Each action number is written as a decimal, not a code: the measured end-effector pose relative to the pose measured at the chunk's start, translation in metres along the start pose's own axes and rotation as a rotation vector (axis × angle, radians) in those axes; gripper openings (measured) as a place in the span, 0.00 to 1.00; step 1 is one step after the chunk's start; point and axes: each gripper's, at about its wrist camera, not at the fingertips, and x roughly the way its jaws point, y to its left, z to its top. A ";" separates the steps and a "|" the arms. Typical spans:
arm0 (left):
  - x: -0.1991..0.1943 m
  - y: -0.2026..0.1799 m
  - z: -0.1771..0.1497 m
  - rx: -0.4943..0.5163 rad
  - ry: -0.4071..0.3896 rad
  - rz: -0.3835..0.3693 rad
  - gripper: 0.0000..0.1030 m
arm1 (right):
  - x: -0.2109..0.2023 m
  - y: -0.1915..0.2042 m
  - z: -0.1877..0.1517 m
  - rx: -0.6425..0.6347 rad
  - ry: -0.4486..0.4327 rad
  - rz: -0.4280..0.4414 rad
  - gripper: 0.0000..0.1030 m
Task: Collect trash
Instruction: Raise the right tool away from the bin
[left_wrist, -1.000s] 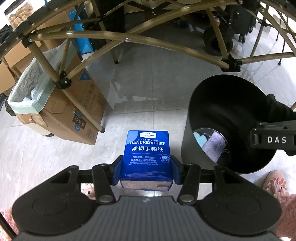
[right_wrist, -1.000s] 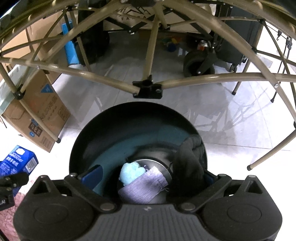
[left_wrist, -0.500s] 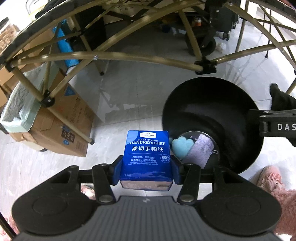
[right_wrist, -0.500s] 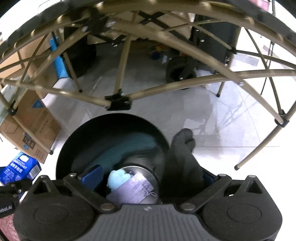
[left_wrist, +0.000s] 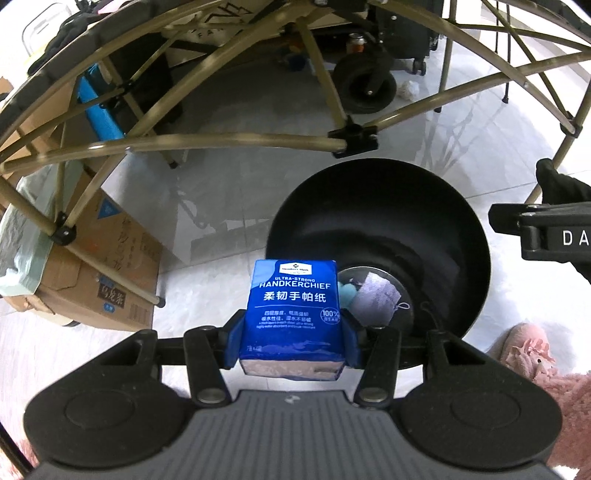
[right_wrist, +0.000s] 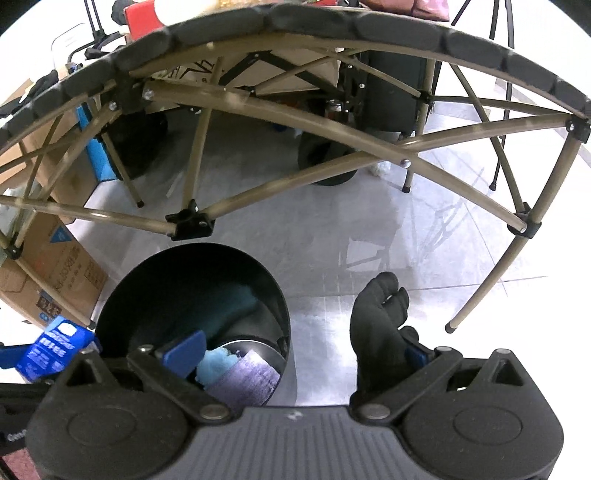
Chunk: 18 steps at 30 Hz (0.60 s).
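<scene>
My left gripper (left_wrist: 293, 334) is shut on a blue handkerchief tissue pack (left_wrist: 293, 310) and holds it at the near left rim of the black trash bin (left_wrist: 376, 243). The pack also shows in the right wrist view (right_wrist: 55, 349). Inside the bin lie a light blue wad (left_wrist: 347, 293) and a grey cloth piece (left_wrist: 376, 297). My right gripper (right_wrist: 295, 349) is open wide over the bin's right rim (right_wrist: 192, 295). A black sock (right_wrist: 380, 328) hangs against its right finger, outside the bin.
A folding table's tan metal legs (left_wrist: 236, 144) arch over the bin. A cardboard box with a green liner (left_wrist: 92, 273) stands left. A black cart wheel (left_wrist: 364, 88) is behind. A pink fluffy slipper (left_wrist: 532, 354) is at the lower right.
My left gripper has carried the tissue pack rightward to the bin's rim. My right gripper has risen and shifted right, so the sock now hangs outside the bin.
</scene>
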 end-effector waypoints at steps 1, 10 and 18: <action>0.000 -0.002 0.000 0.004 0.000 -0.002 0.51 | -0.001 -0.001 0.000 0.001 -0.003 0.001 1.00; 0.004 -0.016 0.003 0.034 0.009 -0.021 0.51 | -0.006 -0.006 0.001 0.008 -0.016 -0.005 1.00; 0.005 -0.021 0.003 0.039 0.010 -0.024 0.51 | -0.010 -0.006 0.001 0.005 -0.022 0.007 1.00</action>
